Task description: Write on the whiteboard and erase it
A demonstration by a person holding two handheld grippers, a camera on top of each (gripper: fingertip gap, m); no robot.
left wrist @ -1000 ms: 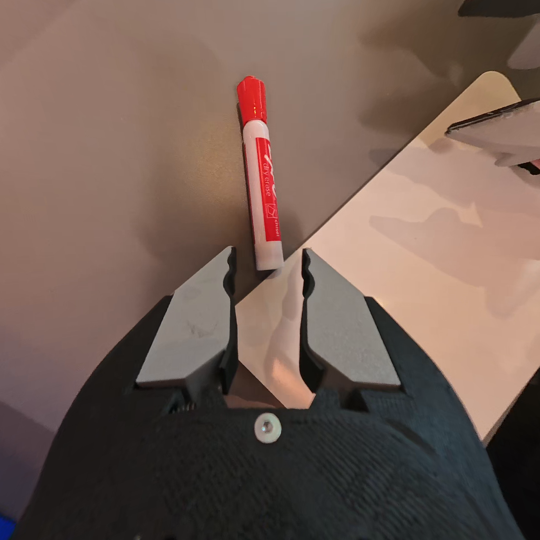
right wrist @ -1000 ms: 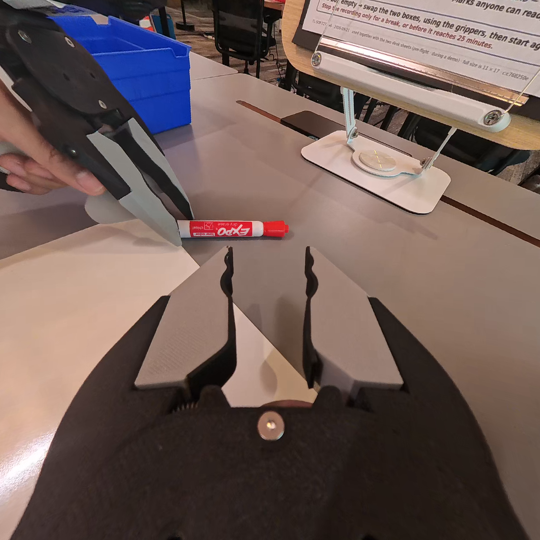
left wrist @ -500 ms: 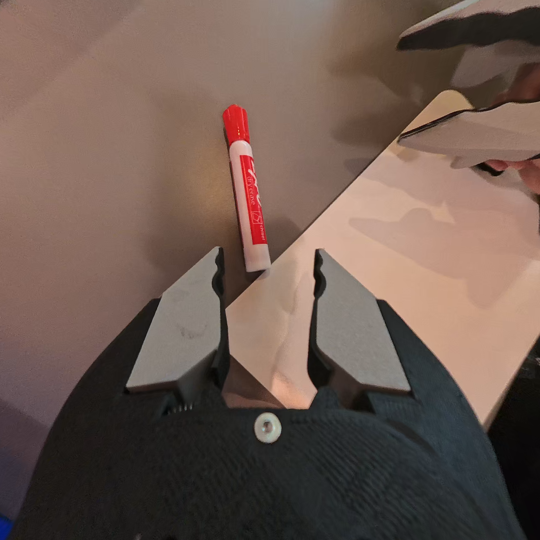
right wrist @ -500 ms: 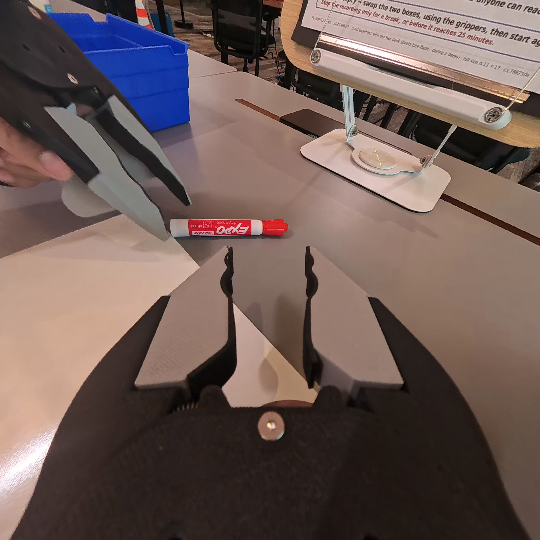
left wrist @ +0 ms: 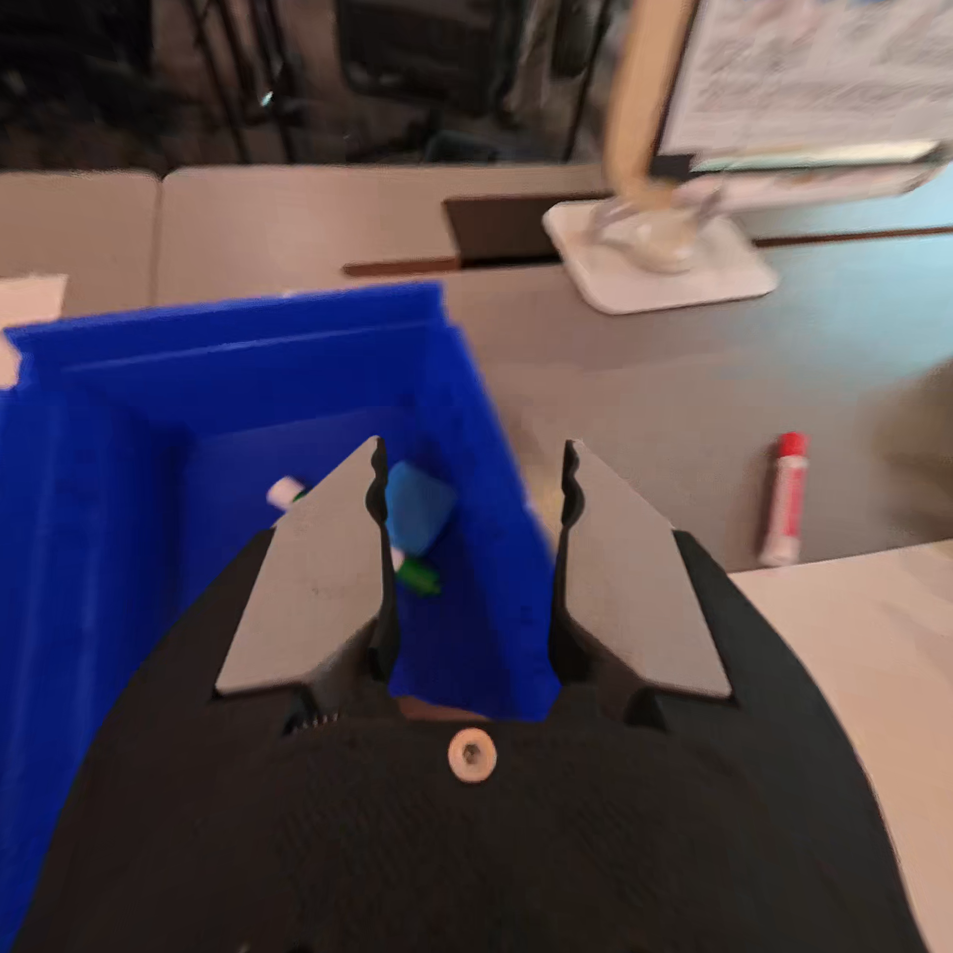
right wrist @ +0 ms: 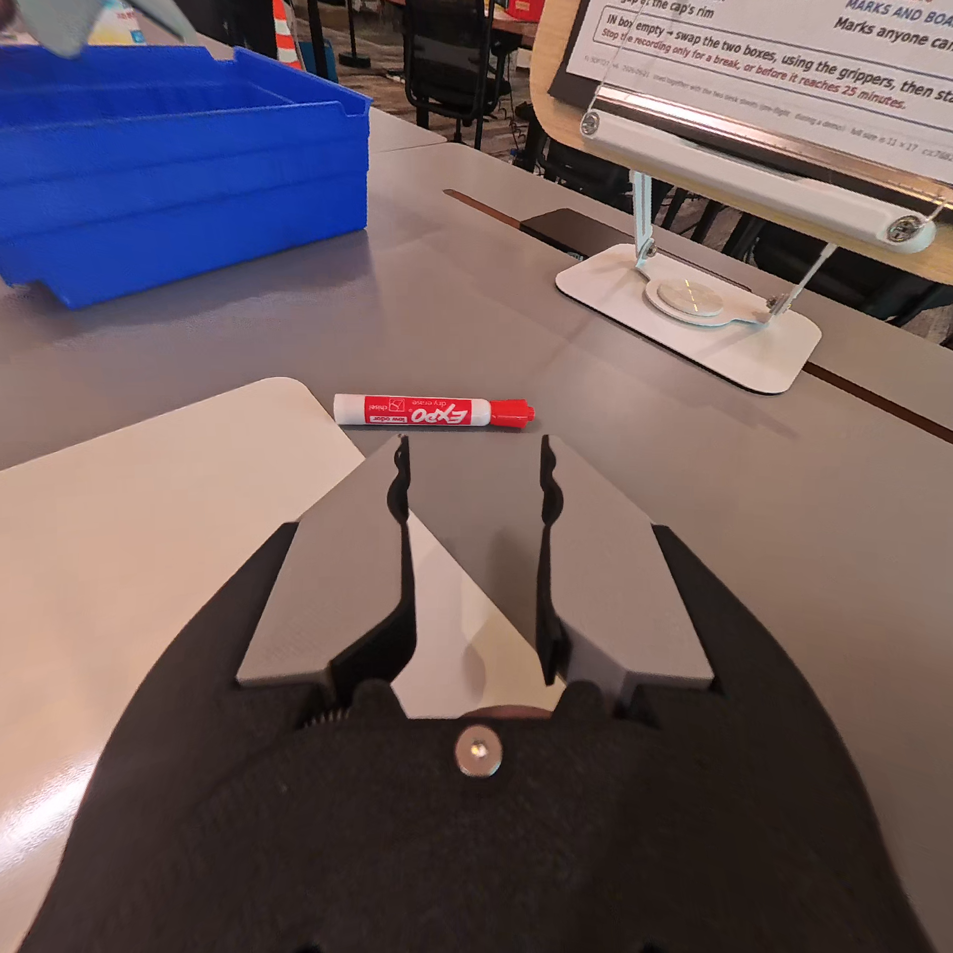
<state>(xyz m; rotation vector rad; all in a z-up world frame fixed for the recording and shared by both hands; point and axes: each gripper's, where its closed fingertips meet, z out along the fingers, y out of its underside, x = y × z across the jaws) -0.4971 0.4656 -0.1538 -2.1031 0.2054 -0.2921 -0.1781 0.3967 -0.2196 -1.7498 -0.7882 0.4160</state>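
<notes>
Red-capped marker (right wrist: 433, 411) lies on the grey table (right wrist: 644, 464) beside the whiteboard's (right wrist: 154, 515) corner, just ahead of my right gripper (right wrist: 472, 443), jaws apart and bare. My left gripper (left wrist: 472, 448) gapes wide over the blue bin (left wrist: 154, 412).

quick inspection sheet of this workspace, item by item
surface: grey table, bare apart from the items below.
job's things: white whiteboard flat, unmarked; capped red-and-white marker beside its corner.
clutter: blue plastic bin holding a light blue block and green-capped marker; white document stand.
grippers: left gripper open, above bin; right gripper open, near red marker.
cables: nothing seen.
surroundings: chairs, orange cone.
</notes>
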